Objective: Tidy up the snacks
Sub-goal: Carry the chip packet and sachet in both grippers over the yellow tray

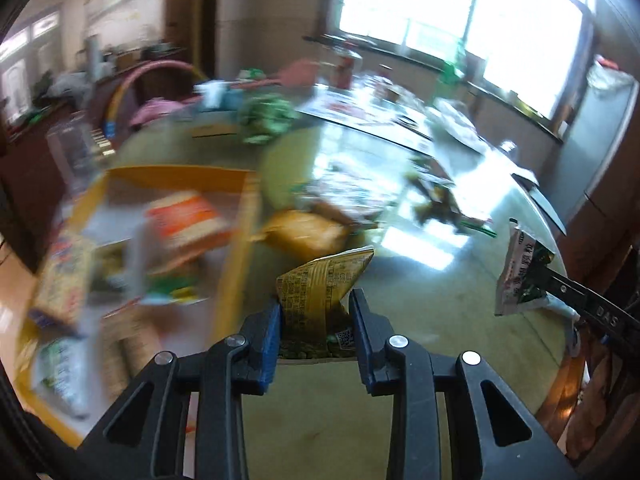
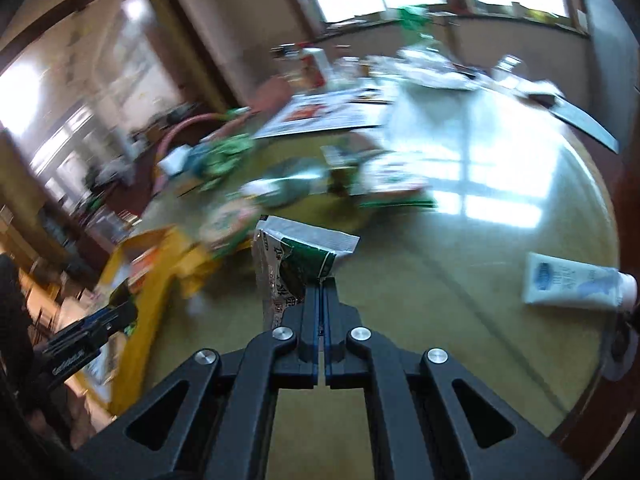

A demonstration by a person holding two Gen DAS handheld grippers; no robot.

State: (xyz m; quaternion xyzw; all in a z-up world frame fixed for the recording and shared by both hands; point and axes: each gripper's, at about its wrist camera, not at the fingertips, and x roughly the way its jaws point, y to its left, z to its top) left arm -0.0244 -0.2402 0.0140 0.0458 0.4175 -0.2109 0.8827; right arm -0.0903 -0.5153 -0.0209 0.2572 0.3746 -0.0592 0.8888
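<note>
Left gripper [image 1: 316, 316] pinches a yellow snack packet [image 1: 320, 288]; right gripper [image 2: 322, 292] pinches a green-and-white packet [image 2: 296, 268]. Both look mid-carry; next, likely lowering into the yellow box [image 1: 236, 240].

Daylight from blown-out windows [image 1: 460, 8] glares off the glossy table [image 2: 480, 184], while motion blur smears the background and fisheye edges darken.

At the right edge of the left wrist view, the letters "DAS" stand on a black gripper arm [image 1: 600, 308]. The print on the yellow packet [image 1: 320, 292] and the silver-green packet [image 2: 288, 268] is too small or blurred to read.
</note>
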